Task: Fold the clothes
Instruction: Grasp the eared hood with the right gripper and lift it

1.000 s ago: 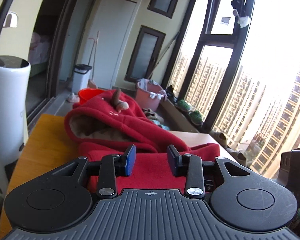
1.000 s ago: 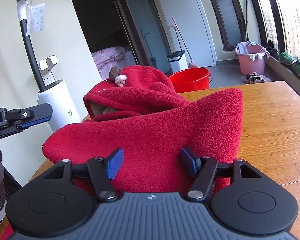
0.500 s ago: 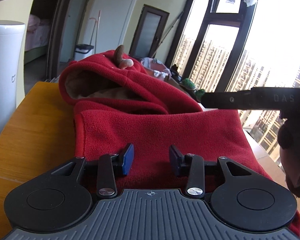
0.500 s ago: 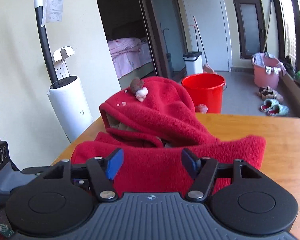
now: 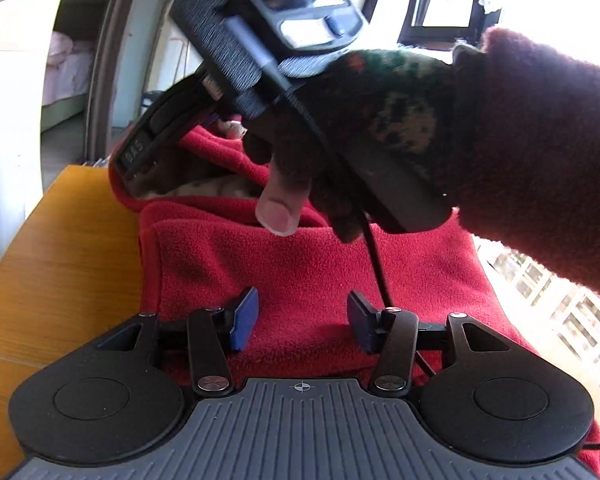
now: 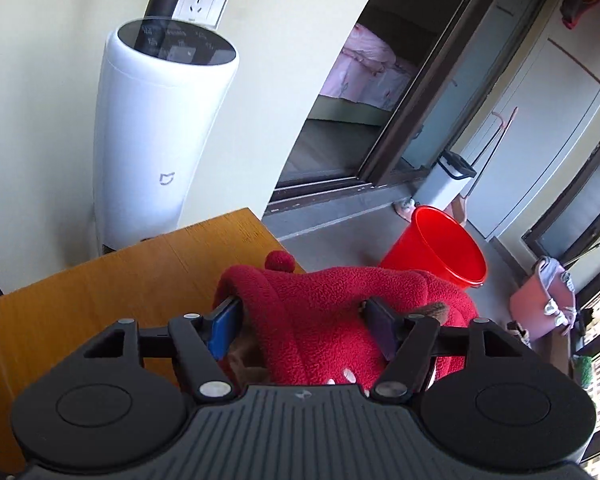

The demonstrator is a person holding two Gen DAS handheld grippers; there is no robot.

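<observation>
A red fleece hooded garment lies folded on a wooden table. My left gripper is open, low over the folded body, holding nothing. In that view the right gripper tool, held by a gloved hand, reaches over the hood. In the right wrist view, my right gripper is open with its blue pads either side of the red hood; the hood's edge and pompom lie ahead. The cloth fills the gap, not pinched.
A white cylindrical air purifier stands by the table's far corner. A red bucket, a pink basket and a grey bin stand on the floor beyond. Large windows are on the right.
The right gripper has moved forward and up over the hood, tilting down so the hood sits between its jaws. The left gripper has stayed low over the folded body, still open.
</observation>
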